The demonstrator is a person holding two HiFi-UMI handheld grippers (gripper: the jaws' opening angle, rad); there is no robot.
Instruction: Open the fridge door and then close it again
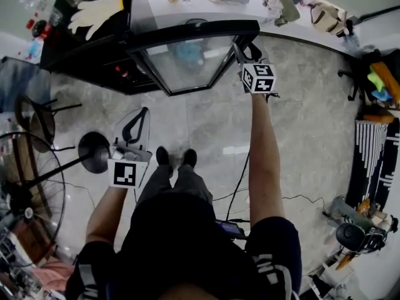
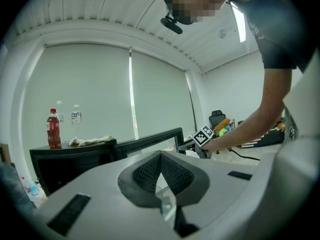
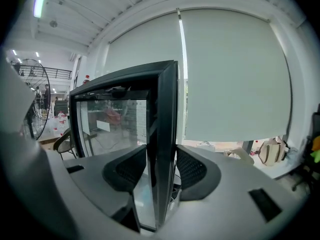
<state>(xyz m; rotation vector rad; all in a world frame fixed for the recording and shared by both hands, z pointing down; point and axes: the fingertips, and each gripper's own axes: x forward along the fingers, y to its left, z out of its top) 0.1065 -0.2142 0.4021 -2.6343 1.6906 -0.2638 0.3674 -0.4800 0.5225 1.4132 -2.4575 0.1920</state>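
Down at the person's feet, black shoes (image 1: 175, 157) sit planted on the pale stone floor (image 1: 300, 142). At about 8 o'clock in the head view the left gripper (image 1: 141, 114) hangs low by the hip. In its own view, the left gripper's (image 2: 161, 158) claw is pressed together with nothing in it. A floor fan (image 1: 25, 186) stands off at 9 o'clock.

Now up to 1 o'clock. The arm is stretched right out, and the right gripper (image 1: 241, 49) is on the free edge of the fridge door (image 1: 187, 61). In the right gripper view, the claw (image 3: 161, 170) is clamped on that dark frame, one pad on each face, with the glass pane of the fridge door (image 3: 120, 124) running away at 10 o'clock.

The door is swung well open from the black fridge (image 1: 94, 58) at 11 o'clock. A yellow glove (image 1: 97, 11) lies on top, and the left gripper view catches a cola bottle (image 2: 53, 129) standing there too.
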